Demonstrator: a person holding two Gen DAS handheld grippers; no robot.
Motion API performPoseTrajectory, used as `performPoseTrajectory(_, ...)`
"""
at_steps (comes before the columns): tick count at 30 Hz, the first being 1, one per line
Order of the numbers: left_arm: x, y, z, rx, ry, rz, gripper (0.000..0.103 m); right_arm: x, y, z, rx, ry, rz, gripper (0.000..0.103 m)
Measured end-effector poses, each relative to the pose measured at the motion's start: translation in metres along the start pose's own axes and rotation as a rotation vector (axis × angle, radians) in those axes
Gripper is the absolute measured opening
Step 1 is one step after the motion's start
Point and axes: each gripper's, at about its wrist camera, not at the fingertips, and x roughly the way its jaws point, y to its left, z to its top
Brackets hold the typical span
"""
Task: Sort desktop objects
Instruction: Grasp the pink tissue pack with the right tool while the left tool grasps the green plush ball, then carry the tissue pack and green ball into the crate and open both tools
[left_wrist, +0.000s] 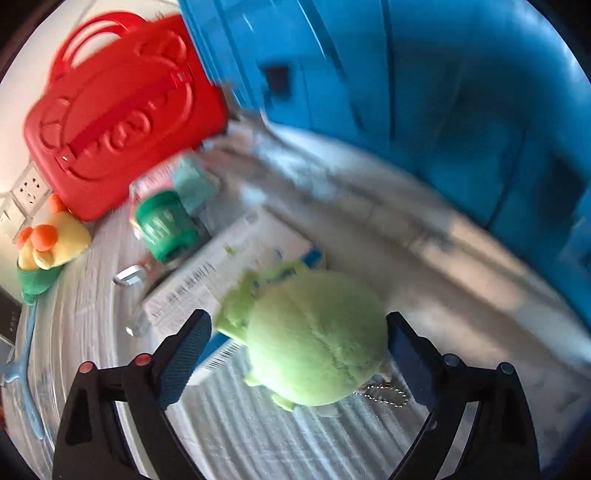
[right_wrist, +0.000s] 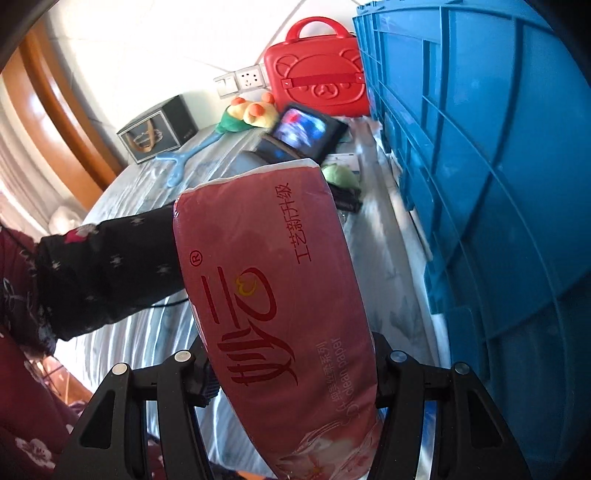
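My left gripper (left_wrist: 297, 356) is open, its two fingers on either side of a green plush toy (left_wrist: 314, 339) that lies on the striped cloth; the right pad is close to it, the left stands apart. The toy also shows far off in the right wrist view (right_wrist: 341, 172). My right gripper (right_wrist: 291, 369) is shut on a pink tissue pack (right_wrist: 273, 280) and holds it above the table. A big blue crate (left_wrist: 443, 81) stands to the right in both views (right_wrist: 480, 166).
A red bear-face case (left_wrist: 122, 110) leans at the back. Near it lie a green tub (left_wrist: 166, 229), a white box (left_wrist: 229, 266), a yellow plush with orange dots (left_wrist: 48, 243) and a blue plastic hanger (right_wrist: 184, 158). A dark box (right_wrist: 155, 129) stands at the far left.
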Motion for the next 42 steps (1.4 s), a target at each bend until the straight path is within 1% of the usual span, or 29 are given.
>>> performPoseTrajectory(2, 0.0, 0.0, -0.001, -0.016, -0.028, 0.041, 0.09, -0.002, -0.002, -0.002, -0.005, -0.007, 0.002, 0.058)
performPoseTrajectory(3, 0.0, 0.001, -0.001, -0.033, -0.03, 0.045, 0.088, -0.002, -0.002, -0.004, -0.004, -0.006, 0.001, 0.058)
performPoseTrajectory(4, 0.001, 0.004, 0.001, -0.053, -0.029, 0.039, 0.082, -0.002, -0.004, -0.006, -0.002, -0.003, 0.005, 0.058)
performPoseTrajectory(5, 0.001, 0.006, 0.002, -0.066, -0.031, 0.039, 0.08, -0.001, -0.004, -0.008, -0.001, 0.001, 0.007, 0.058)
performPoseTrajectory(6, 0.001, 0.007, 0.004, -0.065, -0.03, 0.05, 0.071, 0.0, -0.005, -0.01, 0.001, 0.004, 0.008, 0.058)
performPoseTrajectory(7, 0.001, 0.006, 0.005, -0.056, -0.028, 0.052, 0.067, 0.001, -0.006, -0.012, 0.005, 0.005, 0.011, 0.058)
performPoseTrajectory(10, -0.004, 0.006, 0.005, -0.048, -0.029, 0.046, 0.063, 0.003, -0.006, -0.014, 0.006, 0.001, 0.005, 0.058)
performPoseTrajectory(13, -0.025, 0.009, 0.003, -0.068, -0.071, 0.061, 0.063, 0.003, -0.005, -0.014, 0.002, -0.015, -0.017, 0.058)
performPoseTrajectory(17, -0.073, 0.02, -0.008, -0.081, -0.136, 0.128, 0.063, 0.0, -0.004, -0.007, 0.003, -0.06, -0.032, 0.058)
performPoseTrajectory(19, -0.104, 0.029, -0.015, -0.093, -0.166, 0.179, 0.063, -0.002, 0.0, 0.0, 0.0, -0.1, -0.052, 0.058)
performPoseTrajectory(22, -0.15, 0.049, -0.029, -0.145, -0.204, 0.232, 0.063, -0.008, 0.008, 0.013, -0.002, -0.163, -0.055, 0.058)
performPoseTrajectory(26, -0.224, 0.074, -0.046, -0.195, -0.261, 0.33, 0.063, -0.019, 0.029, 0.034, -0.043, -0.235, -0.064, 0.058)
performPoseTrajectory(27, -0.241, 0.078, -0.049, -0.198, -0.275, 0.354, 0.063, -0.024, 0.037, 0.041, -0.06, -0.259, -0.064, 0.058)
performPoseTrajectory(29, -0.275, 0.084, -0.055, -0.189, -0.303, 0.426, 0.063, -0.035, 0.055, 0.054, -0.092, -0.303, -0.065, 0.058)
performPoseTrajectory(33, -0.337, 0.095, -0.063, -0.189, -0.375, 0.502, 0.063, -0.064, 0.087, 0.075, -0.132, -0.399, -0.087, 0.058)
performPoseTrajectory(37, -0.391, 0.097, -0.064, -0.192, -0.464, 0.531, 0.063, -0.098, 0.107, 0.088, -0.111, -0.491, -0.131, 0.058)
performPoseTrajectory(40, -0.422, 0.093, -0.059, -0.183, -0.523, 0.518, 0.063, -0.119, 0.119, 0.087, -0.097, -0.528, -0.158, 0.058)
performPoseTrajectory(42, -0.436, 0.09, -0.057, -0.174, -0.555, 0.509, 0.063, -0.134, 0.126, 0.082, -0.098, -0.553, -0.185, 0.058)
